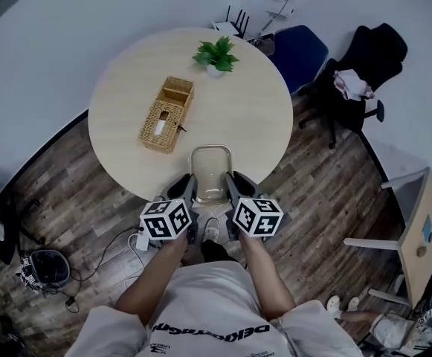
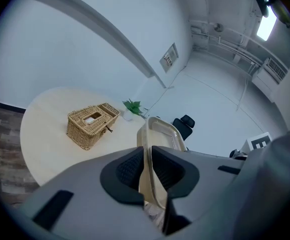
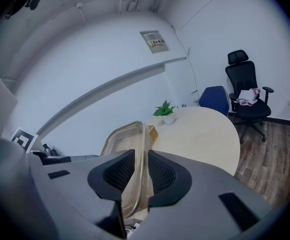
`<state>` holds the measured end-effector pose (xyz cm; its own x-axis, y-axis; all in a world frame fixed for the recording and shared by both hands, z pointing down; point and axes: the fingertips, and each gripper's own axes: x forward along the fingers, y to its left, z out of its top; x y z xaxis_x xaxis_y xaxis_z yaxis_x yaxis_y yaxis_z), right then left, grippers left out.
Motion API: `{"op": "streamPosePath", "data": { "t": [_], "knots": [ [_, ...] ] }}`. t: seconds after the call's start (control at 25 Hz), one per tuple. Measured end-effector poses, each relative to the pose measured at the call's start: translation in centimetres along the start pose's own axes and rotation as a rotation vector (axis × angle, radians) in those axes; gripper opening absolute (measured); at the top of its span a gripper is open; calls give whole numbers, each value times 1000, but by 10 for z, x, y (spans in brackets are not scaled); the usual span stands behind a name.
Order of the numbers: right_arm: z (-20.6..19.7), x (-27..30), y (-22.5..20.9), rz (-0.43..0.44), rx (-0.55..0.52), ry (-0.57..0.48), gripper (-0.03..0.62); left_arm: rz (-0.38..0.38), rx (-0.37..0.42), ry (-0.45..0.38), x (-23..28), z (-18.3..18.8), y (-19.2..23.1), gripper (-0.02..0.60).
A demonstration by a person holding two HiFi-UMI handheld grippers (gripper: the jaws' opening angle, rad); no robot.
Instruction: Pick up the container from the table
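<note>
My left tongs [image 1: 192,188] are pinched narrow on the left wall of the container [image 1: 210,166], and my right tongs [image 1: 230,187] are pinched narrow on its right wall. The container sits between them, low in the middle of the head view, over the near edge of the round table [image 1: 126,103]. From above I cannot tell whether it is clear of the tabletop.

The left gripper view shows the wall standing upright between the pads [image 2: 130,169], which the head view does not show. It also shows the basket [image 2: 91,124] at middle left. The right gripper view shows the other wall between its pads [image 3: 160,173], and both chairs at right, but hardly any of the basket.

I count one container, one basket [image 1: 167,114], one potted plant [image 1: 216,54], one table and two chairs: a blue chair [image 1: 299,54] and a black chair [image 1: 364,65].

The container is see-through and its bare bottom shows. Something white shows through the slot in the basket's lid. The white pot holds the green plant.
</note>
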<state>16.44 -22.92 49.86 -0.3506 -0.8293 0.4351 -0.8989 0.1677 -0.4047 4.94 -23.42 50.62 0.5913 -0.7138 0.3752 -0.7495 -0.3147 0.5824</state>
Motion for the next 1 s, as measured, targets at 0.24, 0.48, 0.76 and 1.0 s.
{"op": "streamPosePath", "data": {
  "t": [0.24,0.48,0.76,1.0],
  "knots": [
    [7,-32,29,-2,-39,-44,112,-26,42,-22,-35,8,-15,60],
    [13,-63,55,-2,-28,-111,112,-63,97,-61,-71,20,-32,60],
    [19,-93,85,3,-66,-187,112,-87,175,-113,-109,33,-47,60],
    [17,-109,99,-19,-91,-232,114,-98,226,-148,-129,35,-53,60]
  ]
}}
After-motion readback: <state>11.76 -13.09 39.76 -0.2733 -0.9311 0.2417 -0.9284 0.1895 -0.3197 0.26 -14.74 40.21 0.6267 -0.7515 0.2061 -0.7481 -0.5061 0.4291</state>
